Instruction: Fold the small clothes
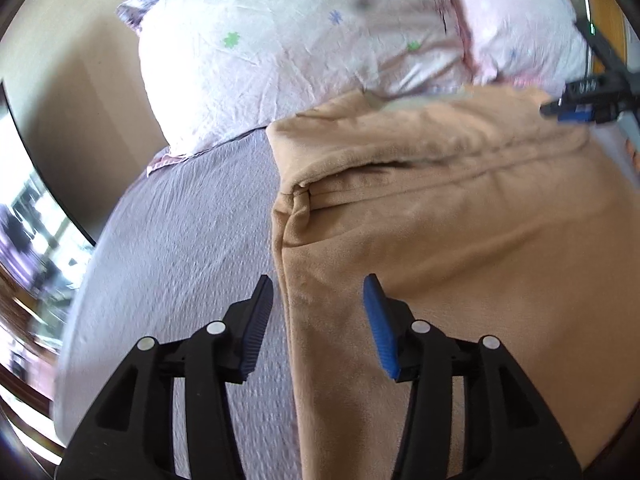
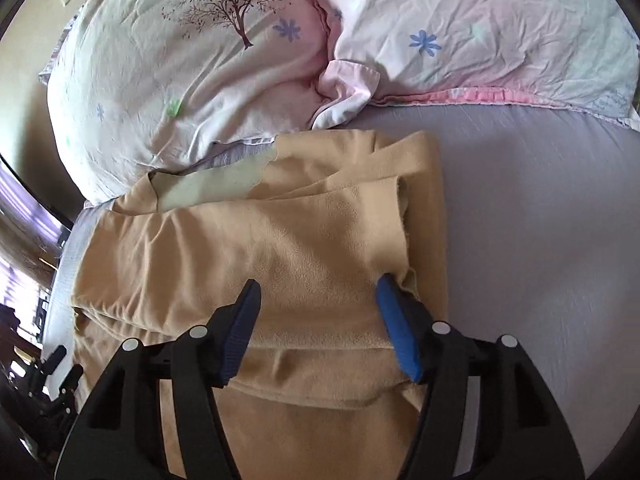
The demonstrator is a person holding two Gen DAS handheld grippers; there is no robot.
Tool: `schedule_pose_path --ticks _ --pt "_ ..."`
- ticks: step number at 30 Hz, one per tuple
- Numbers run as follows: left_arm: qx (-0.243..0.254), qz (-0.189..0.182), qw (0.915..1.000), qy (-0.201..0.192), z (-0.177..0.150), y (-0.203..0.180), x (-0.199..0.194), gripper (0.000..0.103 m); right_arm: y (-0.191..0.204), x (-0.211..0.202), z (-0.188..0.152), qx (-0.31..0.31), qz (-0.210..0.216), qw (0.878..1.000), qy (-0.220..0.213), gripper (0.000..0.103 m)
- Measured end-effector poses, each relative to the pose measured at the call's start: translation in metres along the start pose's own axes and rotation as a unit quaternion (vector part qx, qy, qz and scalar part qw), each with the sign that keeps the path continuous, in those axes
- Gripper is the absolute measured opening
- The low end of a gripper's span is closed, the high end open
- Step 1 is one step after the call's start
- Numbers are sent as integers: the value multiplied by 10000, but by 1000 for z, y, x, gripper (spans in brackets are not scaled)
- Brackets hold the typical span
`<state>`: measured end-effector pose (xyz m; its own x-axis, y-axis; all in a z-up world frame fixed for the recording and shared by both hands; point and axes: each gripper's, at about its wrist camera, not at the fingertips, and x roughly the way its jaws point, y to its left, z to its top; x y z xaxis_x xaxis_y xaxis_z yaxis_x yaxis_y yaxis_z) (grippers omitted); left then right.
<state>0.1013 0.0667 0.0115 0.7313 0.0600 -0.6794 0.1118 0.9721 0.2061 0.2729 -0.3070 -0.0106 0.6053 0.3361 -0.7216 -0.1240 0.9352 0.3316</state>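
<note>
A tan fleece garment (image 1: pixel 460 220) lies partly folded on the lilac bed sheet (image 1: pixel 192 232), with a folded layer across its upper part. My left gripper (image 1: pixel 320 292) is open and empty, hovering over the garment's left edge. In the right wrist view the same garment (image 2: pixel 280 232) fills the middle, its pale lining showing near the pillows. My right gripper (image 2: pixel 318 292) is open and empty just above the folded layer, its fingers astride it. The right gripper also shows at the far right of the left wrist view (image 1: pixel 576 108).
Two pink-white floral pillows (image 2: pixel 200 72) (image 2: pixel 500 32) lie at the head of the bed behind the garment. Bare lilac sheet (image 2: pixel 540 240) lies to the garment's right. The left gripper shows at the lower left of the right wrist view (image 2: pixel 56 376). The bed's left edge drops off (image 1: pixel 76 300).
</note>
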Motion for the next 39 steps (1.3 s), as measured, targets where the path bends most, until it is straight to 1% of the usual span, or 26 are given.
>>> schedule_pose_path --ticks 1,2,3,4,5,6,7,9,10,12,14,17,20,22,25,26,27,28,29,30,32,34,35,36,37,39 --pt "-100 -173 9998 -53 -3 3 -7 53 2 -15 -8 -44 239 9996 -128 64" --pt "-253 -514 9982 -169 -9 9 -19 55 3 -27 -14 -109 450 9986 -249 66" --pt "-371 -800 9957 -272 -14 15 -29 59 3 -41 -23 -188 657 9969 -376 74" --pt "-500 -1091 9921 -375 -21 21 -40 63 4 -61 -38 -325 934 9937 -525 78" --pt "-647 -1455 9860 -485 -30 30 -54 65 5 -78 -51 -456 1179 9900 -627 87" --pt "-737 -1698 9812 -548 -37 36 -63 69 2 -92 -65 -588 1429 9855 -700 91" --pt "-812 -1934 9759 -595 -45 42 -72 70 -1 -112 -89 -772 1749 9788 -730 91" --pt "-1018 -2373 9639 -652 -68 58 -89 72 -9 -138 -116 -906 2057 9716 -736 95" --pt "-1119 -2508 9595 -626 -80 65 -95 72 -16 -153 -141 -969 2249 9670 -705 95" --pt "-1297 -2631 9546 -510 -102 75 -102 72 -26 -170 -178 -1041 2401 9635 -560 96" --pt "-1467 -2778 9484 -421 -126 82 -110 72 -45 -179 -220 -947 2353 9670 -233 96" --pt "-1609 -3049 9382 -313 -155 88 -118 71 -72 -175 -260 -562 2044 9770 212 96" --pt "-1423 -3130 9390 -10 -168 73 -109 70 -91 -150 -274 -117 2135 9758 453 96" --pt "-1328 -3158 9394 125 -168 61 -97 70 -97 -132 -277 53 2422 9689 515 96" --pt "-1543 -3533 9224 226 -164 48 -70 68 -94 -110 -276 151 2898 9552 580 95" --pt "-1601 -3559 9204 254 -162 44 -63 65 -92 -105 -276 171 3016 9515 581 92" --pt "-1675 -3580 9182 275 -161 42 -57 55 -90 -101 -276 189 3172 9464 573 78" --pt "-1765 -3619 9149 311 -161 42 -52 38 -87 -98 -276 178 3352 9403 562 66" --pt "-1939 -3703 9077 372 -160 43 -44 27 -85 -97 -277 148 3413 9383 537 35" --pt "-2104 -3832 8984 421 -161 45 -39 5 -83 -99 -278 98 3458 9370 484 13" --pt "-2345 -4037 8833 434 -164 50 -37 4 -80 -109 -278 -15 3561 9338 354 8" --pt "-2390 -4196 8749 355 -164 54 -47 4 -75 -128 -273 -147 3661 9304 133 8" --pt "-2392 -4307 8700 209 -160 58 -58 4 -70 -137 -266 -234 3702 9287 -10 7" --pt "-2366 -4366 8680 61 -153 61 -67 4 -64 -149 -257 -356 3760 9257 -199 7" --pt "-2323 -4379 8684 -85 -144 63 -74 4 -57 -160 -244 -496 3821 9219 -405 7" --pt "-2157 -4385 8708 -539 -109 71 -92 4 -42 -182 -210 -783 3873 9142 -897 7"
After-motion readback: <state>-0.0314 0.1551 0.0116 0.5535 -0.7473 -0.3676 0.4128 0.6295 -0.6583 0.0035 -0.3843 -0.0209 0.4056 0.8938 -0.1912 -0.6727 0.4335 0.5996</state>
